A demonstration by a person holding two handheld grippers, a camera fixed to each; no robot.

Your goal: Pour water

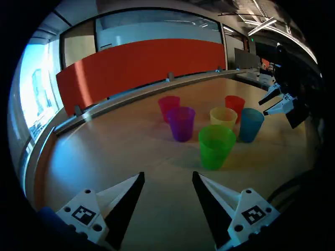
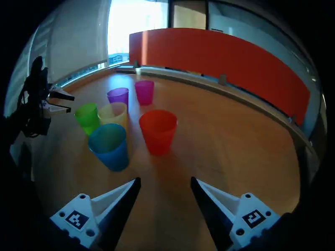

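Low in the left gripper view, the left gripper (image 1: 167,173) has its fingers spread wide around nothing. Mid-frame on the wooden table (image 1: 104,146) six cups cluster close together: pink cup (image 1: 168,106), purple cup (image 1: 181,123), green cup (image 1: 215,146) nearest, yellow cup (image 1: 223,117), red cup (image 1: 234,106), blue cup (image 1: 250,124). At the right edge the right gripper (image 1: 263,108) hovers, likewise spread and empty. Whether any cup holds water cannot be told. They look like thin plastic: light, smooth, likely to flex or slip, so a gentle hold across the wall below the rim seems best.
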